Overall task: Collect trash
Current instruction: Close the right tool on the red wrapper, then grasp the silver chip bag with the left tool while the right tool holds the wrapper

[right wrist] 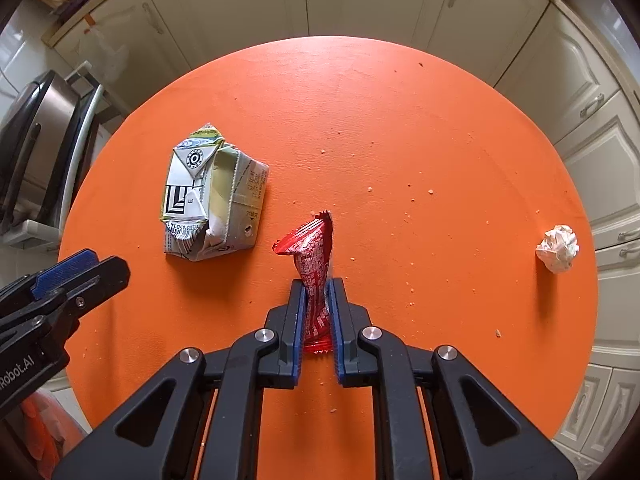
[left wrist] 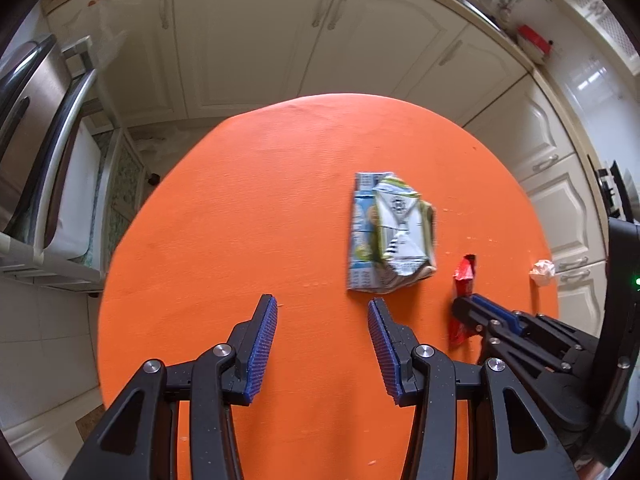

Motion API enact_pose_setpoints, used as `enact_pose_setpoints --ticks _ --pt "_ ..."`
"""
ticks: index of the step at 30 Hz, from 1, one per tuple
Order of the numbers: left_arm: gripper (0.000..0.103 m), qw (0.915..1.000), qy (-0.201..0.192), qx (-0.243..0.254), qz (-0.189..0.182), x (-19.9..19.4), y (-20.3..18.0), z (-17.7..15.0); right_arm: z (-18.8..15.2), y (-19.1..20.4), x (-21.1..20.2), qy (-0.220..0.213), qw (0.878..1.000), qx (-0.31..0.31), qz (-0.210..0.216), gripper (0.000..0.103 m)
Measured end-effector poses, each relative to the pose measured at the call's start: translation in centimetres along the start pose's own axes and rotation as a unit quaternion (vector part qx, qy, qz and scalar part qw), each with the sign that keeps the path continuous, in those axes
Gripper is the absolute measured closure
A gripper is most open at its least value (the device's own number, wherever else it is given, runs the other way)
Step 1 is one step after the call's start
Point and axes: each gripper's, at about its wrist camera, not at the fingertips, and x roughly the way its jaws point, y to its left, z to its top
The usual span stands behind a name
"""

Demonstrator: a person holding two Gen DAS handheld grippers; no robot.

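- The red wrapper (right wrist: 314, 264) lay near the middle of the round orange worktop (right wrist: 400, 120), clenched between the pads of the right gripper (right wrist: 318, 300).
- A crushed carton (right wrist: 212, 196) lay flat beside it, toward the worktop's left side.
- A crumpled paper ball (right wrist: 558, 249) sat near the right edge.
- The left gripper (left wrist: 322, 312) hovered just short of the carton, jaws parted, holding nothing.
- Crumbs (right wrist: 420, 196) dotted the worktop.

Round orange table (right wrist: 360, 120) bears crushed carton (right wrist: 212, 196), red wrapper (right wrist: 312, 256), paper ball (right wrist: 558, 249).
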Motion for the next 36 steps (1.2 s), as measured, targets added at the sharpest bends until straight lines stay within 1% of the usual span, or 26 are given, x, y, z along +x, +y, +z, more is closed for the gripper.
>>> enact_pose_setpoints --ticks 1,3,7,8,9,11,12,13,15,17,18,19,21,24,27,32,33,35,36 --pt "0.058 1.0000 0.000 0.004 -0.002 0.2 -0.5 0.2 -0.1 -0.3 -0.1 0.000 1.000 0.002 0.002 0.093" --pt "0.049 0.9999 -0.002 0.011 -0.002 0.7 -1.4 0.7 -0.2 -1.3 -0.5 -0.002 1.000 0.012 0.001 0.094" --pt "0.044 0.9997 -0.003 0.024 -0.007 1.9 -3.2 1.7 -0.4 -3.8 -1.5 -0.008 0.999 0.032 0.001 0.095" --pt "0.041 0.9996 -0.001 0.029 -0.005 2.3 -3.6 2.0 -0.4 -4.3 -1.7 -0.010 0.999 0.037 0.002 0.095" --pt "0.040 0.9995 0.000 0.031 -0.001 2.7 -3.9 2.2 -0.5 -4.8 -1.8 -0.009 0.999 0.044 0.004 0.095" --pt "0.040 0.9996 0.002 0.028 0.006 3.7 -4.2 3.0 -0.6 -5.3 -2.0 -0.008 0.999 0.049 0.016 0.095" --pt "0.040 0.9996 0.003 0.025 0.010 4.3 -4.4 3.3 -0.7 -5.4 -2.1 -0.011 0.999 0.047 0.014 0.095" --pt "0.040 0.9996 0.005 0.024 0.013 4.8 -4.5 3.6 -0.8 -5.5 -2.2 -0.015 0.999 0.045 0.010 0.097" --pt "0.040 0.9997 0.012 0.020 0.011 5.9 -4.9 4.0 -0.5 -6.2 -2.3 -0.014 0.999 0.050 0.013 0.098" --pt "0.042 0.9998 0.004 0.019 0.009 6.5 -4.9 4.1 -0.4 -6.9 -2.3 -0.014 0.998 0.055 0.012 0.098" --pt "0.043 0.9996 0.003 0.026 0.013 6.9 -5.1 4.2 -0.3 -7.1 -2.2 -0.015 0.998 0.055 0.006 0.098" --pt "0.046 0.9989 -0.005 0.043 0.017 7.1 -5.5 4.1 -0.2 -7.2 -1.9 -0.013 0.998 0.055 0.006 0.098" --pt "0.047 0.9982 -0.006 0.058 0.017 7.4 -6.0 4.0 -0.1 -7.3 -1.3 -0.005 0.999 0.052 0.011 0.098" --pt "0.048 0.9979 -0.009 0.064 0.013 7.9 -6.2 3.7 -0.4 -7.3 -1.1 -0.009 0.998 0.058 0.018 0.097" --pt "0.048 0.9974 -0.004 0.072 0.006 7.9 -6.0 3.5 -0.6 -6.6 -1.2 -0.015 0.999 0.040 -0.001 0.095" --pt "0.048 0.9972 0.012 0.072 -0.012 7.7 -5.5 2.9 -0.3 -6.9 -0.7 -0.005 0.998 0.062 0.010 0.093" --pt "0.048 0.9972 0.012 0.073 -0.013 7.4 -5.2 2.8 -0.3 -7.0 -0.6 -0.005 0.998 0.067 0.016 0.091" --pt "0.048 0.9971 0.010 0.073 -0.014 7.2 -5.2 2.5 -0.6 -7.4 -0.8 -0.003 0.997 0.075 0.023 0.085" --pt "0.048 0.9971 0.008 0.074 -0.015 7.0 -5.1 2.4 -0.9 -7.7 -1.0 -0.005 0.997 0.077 0.019 0.071"
